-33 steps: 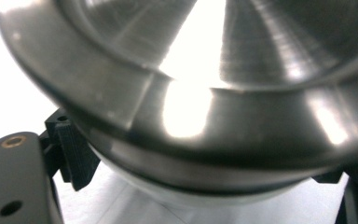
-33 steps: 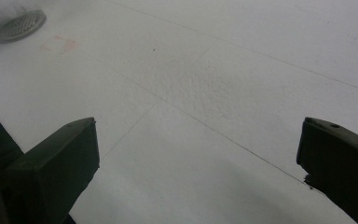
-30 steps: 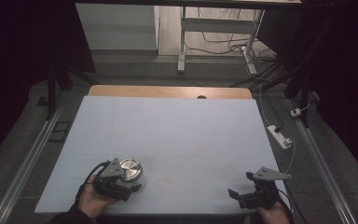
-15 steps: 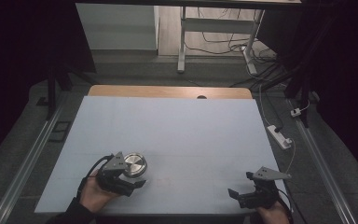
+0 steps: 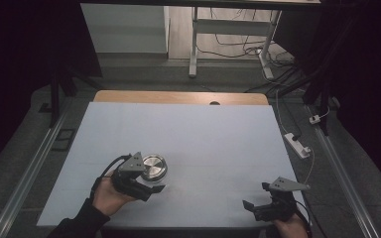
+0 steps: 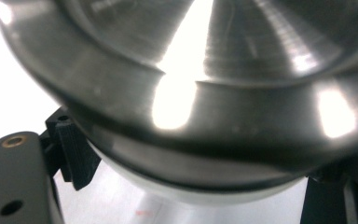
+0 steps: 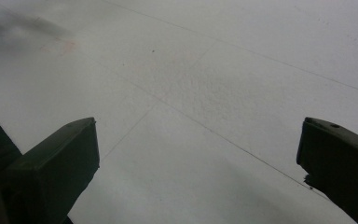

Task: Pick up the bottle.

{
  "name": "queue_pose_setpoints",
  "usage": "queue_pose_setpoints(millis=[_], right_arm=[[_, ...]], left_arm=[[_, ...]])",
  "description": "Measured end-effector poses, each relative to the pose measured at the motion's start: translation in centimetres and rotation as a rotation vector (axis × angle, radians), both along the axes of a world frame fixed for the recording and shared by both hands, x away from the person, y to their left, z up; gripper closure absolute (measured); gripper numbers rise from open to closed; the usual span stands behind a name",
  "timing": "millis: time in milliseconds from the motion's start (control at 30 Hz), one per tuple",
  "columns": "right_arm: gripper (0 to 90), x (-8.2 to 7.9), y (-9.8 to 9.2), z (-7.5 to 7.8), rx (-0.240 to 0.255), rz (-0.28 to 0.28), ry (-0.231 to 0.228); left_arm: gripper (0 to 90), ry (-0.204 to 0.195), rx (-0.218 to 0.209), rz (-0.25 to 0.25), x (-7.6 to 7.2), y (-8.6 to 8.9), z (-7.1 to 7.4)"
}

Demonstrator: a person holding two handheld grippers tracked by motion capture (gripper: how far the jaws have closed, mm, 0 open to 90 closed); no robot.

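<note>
Steel bowl (image 5: pixel 154 167): near-left on the white table (image 5: pixel 218 134), upside down, shiny base up.
Left gripper (image 5: pixel 151 184): jaws clamped on the bowl's rim.
Right gripper (image 5: pixel 256 197): near-right corner, jaws spread wide, nothing between them.

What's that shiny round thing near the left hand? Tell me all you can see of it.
It is a round metal dish, which looks like brushed steel, with a broad flat middle and a rounded rim that catches bright glare. It sits at the near left of the white table. The left gripper is around it: up close its black jaws stand on either side of the rim. Whether it rests on the table or is lifted, I cannot tell.
</note>
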State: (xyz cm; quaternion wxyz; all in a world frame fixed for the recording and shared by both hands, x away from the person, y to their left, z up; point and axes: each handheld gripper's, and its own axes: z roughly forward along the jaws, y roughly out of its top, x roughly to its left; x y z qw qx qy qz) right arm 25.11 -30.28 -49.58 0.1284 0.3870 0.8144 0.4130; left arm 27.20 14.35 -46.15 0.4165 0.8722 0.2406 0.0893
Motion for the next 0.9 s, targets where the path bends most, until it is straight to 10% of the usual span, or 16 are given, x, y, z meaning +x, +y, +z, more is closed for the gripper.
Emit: queue_pose_setpoints(millis=[900], right_arm=[[0.0, 0.0, 0.2, 0.0, -0.02, 0.011, -0.01]], left_arm=[[15.7, 0.004, 0.015, -0.09, 2.2, -4.4, 1.8]])
